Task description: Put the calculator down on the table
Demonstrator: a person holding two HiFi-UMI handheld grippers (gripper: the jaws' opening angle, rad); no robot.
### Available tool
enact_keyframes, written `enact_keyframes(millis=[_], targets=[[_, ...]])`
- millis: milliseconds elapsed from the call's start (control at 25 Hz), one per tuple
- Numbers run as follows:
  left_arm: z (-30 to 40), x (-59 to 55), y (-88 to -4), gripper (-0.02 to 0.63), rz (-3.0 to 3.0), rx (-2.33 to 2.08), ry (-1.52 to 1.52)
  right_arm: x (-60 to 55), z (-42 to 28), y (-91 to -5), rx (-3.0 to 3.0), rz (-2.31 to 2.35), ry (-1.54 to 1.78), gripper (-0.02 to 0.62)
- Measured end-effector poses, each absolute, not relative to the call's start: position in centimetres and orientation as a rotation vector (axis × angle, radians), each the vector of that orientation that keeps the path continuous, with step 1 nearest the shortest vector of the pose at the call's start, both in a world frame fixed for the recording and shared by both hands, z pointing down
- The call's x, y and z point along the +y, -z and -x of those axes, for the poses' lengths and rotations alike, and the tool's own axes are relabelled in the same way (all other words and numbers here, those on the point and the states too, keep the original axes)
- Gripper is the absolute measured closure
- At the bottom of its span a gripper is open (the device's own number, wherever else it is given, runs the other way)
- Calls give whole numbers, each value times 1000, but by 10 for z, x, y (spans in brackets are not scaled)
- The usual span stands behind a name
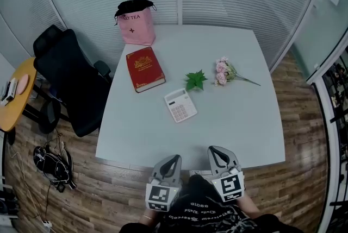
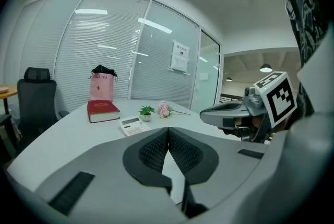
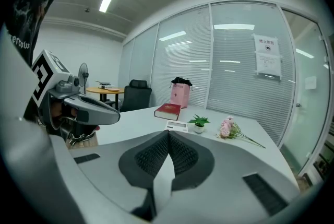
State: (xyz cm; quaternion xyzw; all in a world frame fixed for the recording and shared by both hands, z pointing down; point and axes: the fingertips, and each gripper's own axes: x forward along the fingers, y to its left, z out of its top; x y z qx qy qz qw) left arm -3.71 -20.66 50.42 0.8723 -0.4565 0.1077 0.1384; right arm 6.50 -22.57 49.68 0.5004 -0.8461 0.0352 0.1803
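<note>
The white calculator [image 1: 180, 105] lies flat on the pale grey table [image 1: 141, 139], near its middle; it also shows small in the left gripper view [image 2: 133, 125] and the right gripper view [image 3: 177, 125]. Both grippers hover at the table's near edge, well short of the calculator. My left gripper [image 1: 173, 160] [image 2: 168, 130] is shut with nothing between its pads. My right gripper [image 1: 214, 151] [image 3: 168, 135] is shut and empty too, side by side with the left.
A red book [image 1: 145, 69] lies left of the calculator, a pink bag [image 1: 136, 24] stands at the far edge, a small green plant [image 1: 195, 80] and pink flowers [image 1: 227, 72] lie beyond the calculator. A black office chair [image 1: 70, 80] stands at the table's left side.
</note>
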Motion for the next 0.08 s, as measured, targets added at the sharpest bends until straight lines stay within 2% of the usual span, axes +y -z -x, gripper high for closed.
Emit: enact_keyframes(millis=[80], targets=[[37, -208, -504, 584, -2523, -1320, -313, -229, -64, -497, -2404, -1393, -13, 589]])
